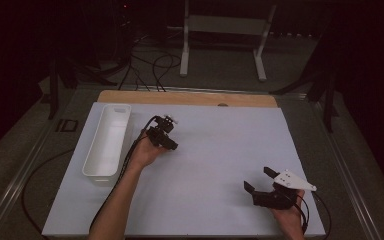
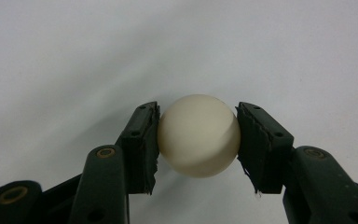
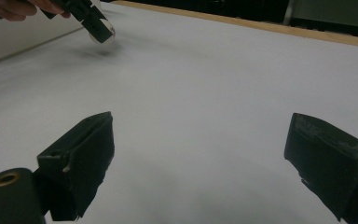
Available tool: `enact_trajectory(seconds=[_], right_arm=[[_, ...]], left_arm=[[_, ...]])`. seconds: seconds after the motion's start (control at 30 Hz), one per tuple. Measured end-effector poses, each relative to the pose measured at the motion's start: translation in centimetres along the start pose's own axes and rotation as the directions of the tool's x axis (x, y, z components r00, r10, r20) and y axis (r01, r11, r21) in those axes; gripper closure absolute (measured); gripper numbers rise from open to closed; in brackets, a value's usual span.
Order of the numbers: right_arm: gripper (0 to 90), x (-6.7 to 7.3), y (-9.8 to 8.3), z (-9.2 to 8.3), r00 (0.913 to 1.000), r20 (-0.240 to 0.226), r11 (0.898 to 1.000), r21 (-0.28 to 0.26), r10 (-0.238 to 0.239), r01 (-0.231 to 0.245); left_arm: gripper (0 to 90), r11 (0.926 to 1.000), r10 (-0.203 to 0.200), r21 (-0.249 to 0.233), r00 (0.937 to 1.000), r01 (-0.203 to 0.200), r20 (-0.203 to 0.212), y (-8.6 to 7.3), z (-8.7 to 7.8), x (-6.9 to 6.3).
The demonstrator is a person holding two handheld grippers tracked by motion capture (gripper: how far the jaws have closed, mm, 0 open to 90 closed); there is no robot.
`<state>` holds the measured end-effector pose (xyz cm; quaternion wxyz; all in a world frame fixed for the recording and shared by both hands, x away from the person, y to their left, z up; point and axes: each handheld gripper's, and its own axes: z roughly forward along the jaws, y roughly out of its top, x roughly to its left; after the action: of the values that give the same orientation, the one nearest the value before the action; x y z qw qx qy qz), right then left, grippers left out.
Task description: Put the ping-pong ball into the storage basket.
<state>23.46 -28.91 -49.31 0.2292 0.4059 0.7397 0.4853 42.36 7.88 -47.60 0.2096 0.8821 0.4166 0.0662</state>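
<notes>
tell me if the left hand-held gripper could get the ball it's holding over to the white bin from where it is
Probably yes. The left hand-held gripper, shut on the ball, sits just right of the white bin, with bare table between and the bin's top open.

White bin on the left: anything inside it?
The white bin looks empty along its visible floor in the high view. Its near wall hides the nearest strip of floor, so that part is unconfirmed.

**Table and its load**

Table (image 1: 220,165) covered by a pale grey-white sheet, with a strip of bare wood (image 1: 187,98) along the far edge. Near the left edge, lying directly on the sheet: a long white tray (image 1: 107,141), lengthwise front to back. Around the table, grey floor (image 1: 220,70) crossed by dark cables (image 1: 150,67).
</notes>
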Motion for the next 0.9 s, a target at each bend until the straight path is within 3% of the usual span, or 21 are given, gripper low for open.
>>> enact_trajectory(seconds=[0.9], right_arm=[[8.0,-0.1,0.0,-0.1,1.0,0.006,1.0,-0.007,0.002,-0.002]], left_arm=[[51.0,0.9988,0.001,-0.048,1.0,-0.001,-0.007,-0.2,-1.9,-0.3]])
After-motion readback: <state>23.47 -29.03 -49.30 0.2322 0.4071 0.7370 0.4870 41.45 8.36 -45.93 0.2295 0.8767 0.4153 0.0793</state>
